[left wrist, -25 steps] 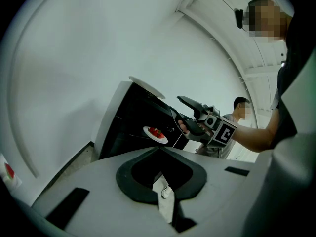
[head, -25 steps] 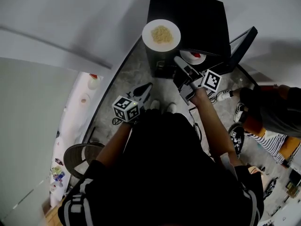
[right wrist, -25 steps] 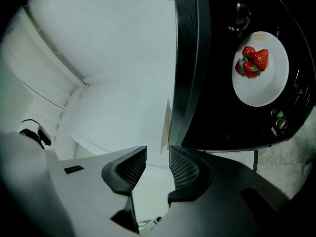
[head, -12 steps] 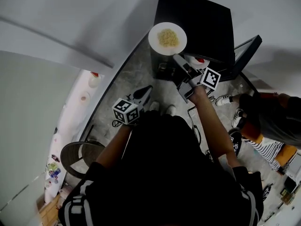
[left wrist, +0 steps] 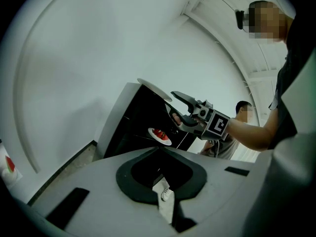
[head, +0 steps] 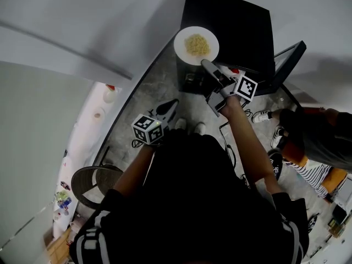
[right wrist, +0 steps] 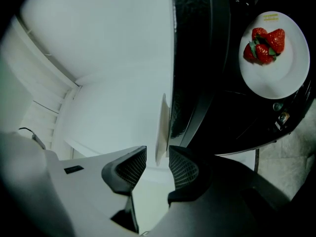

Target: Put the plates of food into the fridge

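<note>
A white plate of yellow food (head: pixel 196 44) sits on top of the black fridge (head: pixel 236 21). My right gripper (head: pixel 205 64) reaches up to its near rim. In the right gripper view the plate (right wrist: pixel 161 125) shows edge-on between the pads, and the gripper (right wrist: pixel 158 154) is open, its pads not pressing on it. A second white plate with strawberries (right wrist: pixel 274 53) stands on a shelf inside the fridge. My left gripper (head: pixel 165 110) hangs lower, away from the fridge, shut and empty. From the left gripper view I see the right gripper (left wrist: pixel 174 104) under the top plate (left wrist: pixel 154 88).
The fridge door (head: pixel 286 56) stands open to the right. A person (head: pixel 316 136) sits on the floor at the right. A round dark stool (head: pixel 93 183) and a white counter with small items (head: pixel 96 117) are at the left.
My right gripper has moved up and forward to the rim of the plate on the fridge top. The left gripper has hardly moved.
</note>
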